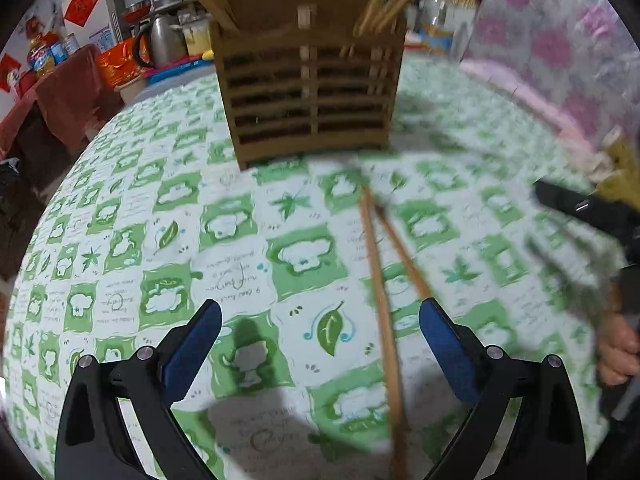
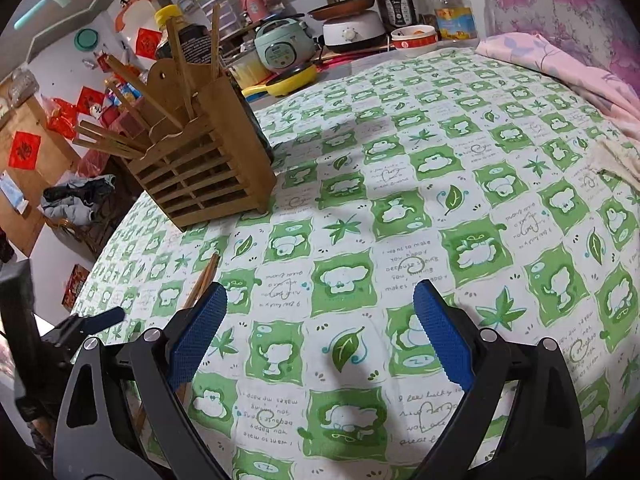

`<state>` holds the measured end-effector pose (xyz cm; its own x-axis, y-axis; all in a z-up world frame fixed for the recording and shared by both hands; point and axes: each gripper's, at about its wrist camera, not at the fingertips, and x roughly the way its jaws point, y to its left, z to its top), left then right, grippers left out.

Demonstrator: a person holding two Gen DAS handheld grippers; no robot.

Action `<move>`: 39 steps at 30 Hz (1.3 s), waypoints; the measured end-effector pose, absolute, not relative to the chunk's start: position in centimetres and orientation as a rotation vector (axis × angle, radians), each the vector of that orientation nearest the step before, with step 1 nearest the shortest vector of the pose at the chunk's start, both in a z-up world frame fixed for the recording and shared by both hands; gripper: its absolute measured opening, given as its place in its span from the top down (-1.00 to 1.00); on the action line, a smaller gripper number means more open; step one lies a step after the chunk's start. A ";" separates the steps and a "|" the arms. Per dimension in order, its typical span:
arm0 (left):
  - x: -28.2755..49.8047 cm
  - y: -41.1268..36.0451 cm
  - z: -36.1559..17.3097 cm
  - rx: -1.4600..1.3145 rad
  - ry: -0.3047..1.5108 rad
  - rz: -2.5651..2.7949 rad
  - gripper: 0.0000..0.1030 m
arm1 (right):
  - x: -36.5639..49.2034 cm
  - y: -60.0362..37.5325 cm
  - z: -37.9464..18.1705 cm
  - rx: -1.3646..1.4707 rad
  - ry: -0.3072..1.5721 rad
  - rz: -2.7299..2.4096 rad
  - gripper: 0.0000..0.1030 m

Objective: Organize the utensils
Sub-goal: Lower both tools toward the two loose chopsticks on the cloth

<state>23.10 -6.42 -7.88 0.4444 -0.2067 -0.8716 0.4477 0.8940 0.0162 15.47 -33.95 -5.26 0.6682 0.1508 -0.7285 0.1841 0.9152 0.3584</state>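
Observation:
A slatted wooden utensil holder (image 1: 308,92) stands on the green-and-white tablecloth (image 1: 240,240), with several chopsticks sticking out of it; it also shows in the right wrist view (image 2: 208,172). Two wooden chopsticks (image 1: 380,292) lie on the cloth, running between my left gripper's fingers, nearer the right finger. My left gripper (image 1: 320,328) is open and empty above them. My right gripper (image 2: 320,312) is open and empty over bare cloth; the chopsticks (image 2: 204,276) lie at its left finger. The left gripper (image 2: 92,322) shows at the left there, and the right gripper (image 1: 580,208) at the right of the left wrist view.
Behind the table stand a kettle (image 1: 164,38), rice cookers (image 2: 284,46), a bottle (image 2: 450,4) and bowls (image 2: 414,40). A pink patterned cloth (image 2: 560,68) lies at the table's far right edge. A basket with clothes (image 2: 76,204) sits beside the table at the left.

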 end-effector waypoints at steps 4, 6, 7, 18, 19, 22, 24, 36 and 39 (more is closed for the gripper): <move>24.9 -6.0 -8.5 0.312 1.037 -0.303 -0.91 | 15.6 -34.0 -5.4 0.429 0.851 -0.023 -0.77; 26.6 -4.6 -8.6 0.354 0.998 -0.148 -0.91 | 15.5 -34.1 -5.4 0.430 0.854 -0.024 -0.77; 27.1 -4.0 -8.6 0.349 0.998 -0.114 -0.91 | 15.5 -34.1 -5.4 0.433 0.854 -0.022 -0.77; 24.9 -0.9 -7.8 0.212 1.026 -0.156 -0.91 | 15.5 -31.3 -5.3 0.326 0.866 0.079 -0.77; 24.3 -0.8 -7.9 0.214 1.028 -0.166 -0.91 | 15.5 -30.9 -5.3 0.312 0.872 0.097 -0.77; 22.4 -0.3 -7.6 0.214 1.011 -0.217 -0.90 | 15.6 -28.7 -5.6 0.248 0.903 0.171 -0.77; 21.2 -0.1 -7.3 0.217 0.988 -0.257 -0.90 | 15.6 -26.5 -5.9 0.172 0.931 0.237 -0.77; 20.5 1.2 -7.2 0.145 1.009 -0.289 -0.90 | 12.3 -24.5 -6.5 -0.200 0.975 0.166 -0.77; 20.3 1.3 -7.0 0.147 0.992 -0.296 -0.90 | 12.1 -30.3 -5.8 0.029 0.938 0.096 -0.76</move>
